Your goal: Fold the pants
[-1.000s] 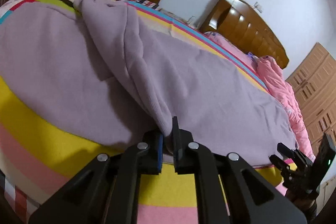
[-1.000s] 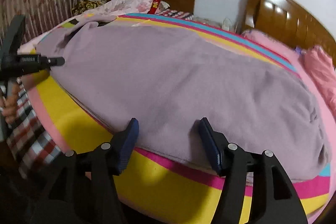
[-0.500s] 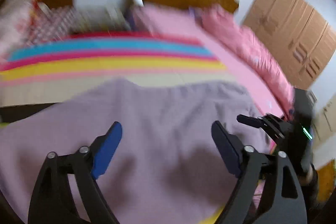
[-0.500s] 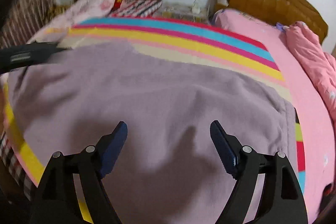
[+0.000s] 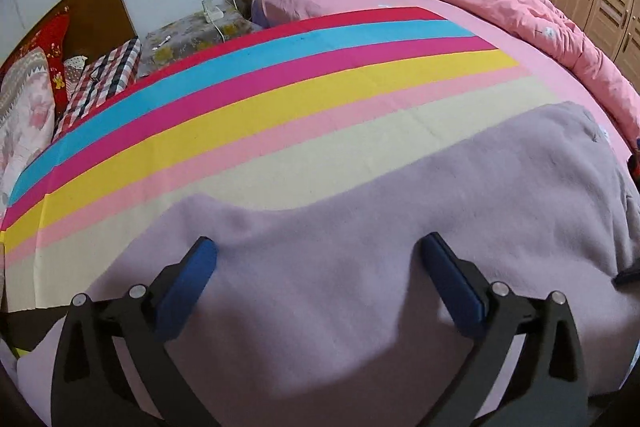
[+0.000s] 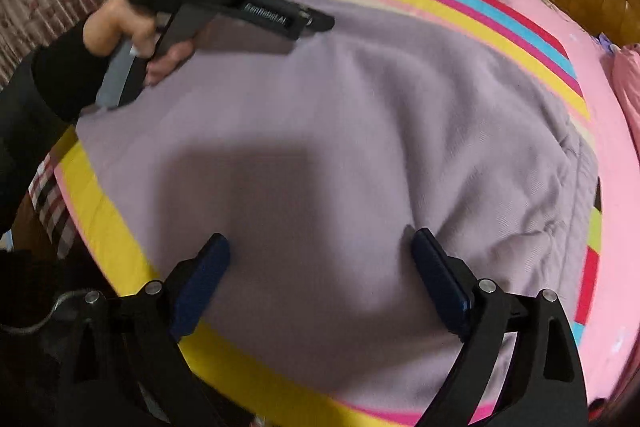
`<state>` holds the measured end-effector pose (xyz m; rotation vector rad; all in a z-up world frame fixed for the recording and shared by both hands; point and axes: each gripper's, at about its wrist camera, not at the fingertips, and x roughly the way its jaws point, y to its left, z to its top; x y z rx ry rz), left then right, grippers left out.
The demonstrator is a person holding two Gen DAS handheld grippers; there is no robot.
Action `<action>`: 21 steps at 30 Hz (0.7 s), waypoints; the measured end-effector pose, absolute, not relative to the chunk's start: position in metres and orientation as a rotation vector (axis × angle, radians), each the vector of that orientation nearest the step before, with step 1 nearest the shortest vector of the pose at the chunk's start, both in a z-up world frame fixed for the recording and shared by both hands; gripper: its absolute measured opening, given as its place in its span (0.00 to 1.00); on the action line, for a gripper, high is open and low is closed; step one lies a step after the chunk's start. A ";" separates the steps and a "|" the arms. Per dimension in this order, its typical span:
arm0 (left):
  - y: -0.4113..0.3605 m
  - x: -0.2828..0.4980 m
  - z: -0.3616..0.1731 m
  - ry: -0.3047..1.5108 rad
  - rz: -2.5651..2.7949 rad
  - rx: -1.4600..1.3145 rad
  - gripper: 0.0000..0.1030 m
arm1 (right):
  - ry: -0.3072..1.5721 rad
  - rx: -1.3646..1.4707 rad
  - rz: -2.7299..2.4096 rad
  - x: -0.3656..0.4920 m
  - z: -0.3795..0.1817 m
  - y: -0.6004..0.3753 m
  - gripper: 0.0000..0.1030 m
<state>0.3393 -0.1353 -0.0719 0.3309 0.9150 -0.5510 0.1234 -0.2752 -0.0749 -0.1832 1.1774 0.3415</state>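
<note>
Both tongs, left tongs [image 5: 316,263] and right tongs [image 6: 320,259], hang spread and empty above the lilac pants [image 6: 340,131] lying flat on the striped bed [image 5: 280,99].

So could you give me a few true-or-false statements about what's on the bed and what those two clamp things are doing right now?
1. The left gripper is open and holds nothing. True.
2. The right gripper is clamped on the cloth. False: its jaws stand wide apart over the lilac pants.
3. The pants lie on a striped sheet. True.
4. The pants are blue denim. False: they are soft lilac fabric.
5. A pink quilt is bunched toward the wardrobe side of the bed. True.
6. The pants hang off a chair. False: they lie spread on the bed.
</note>
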 end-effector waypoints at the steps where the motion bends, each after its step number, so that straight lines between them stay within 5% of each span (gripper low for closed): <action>1: -0.136 0.337 -0.074 0.915 -0.551 0.329 0.99 | 1.187 -0.179 0.331 0.127 -0.070 -0.274 0.86; 5: -0.133 0.334 -0.072 0.913 -0.548 0.330 0.99 | 1.045 -0.043 0.331 0.161 -0.035 -0.276 0.87; 10: -0.135 0.335 -0.071 0.914 -0.549 0.328 0.99 | 1.145 -0.117 0.208 0.204 -0.076 -0.275 0.89; 21: -0.127 0.336 -0.064 0.909 -0.564 0.281 0.97 | 1.070 -0.117 0.035 0.128 -0.037 -0.276 0.89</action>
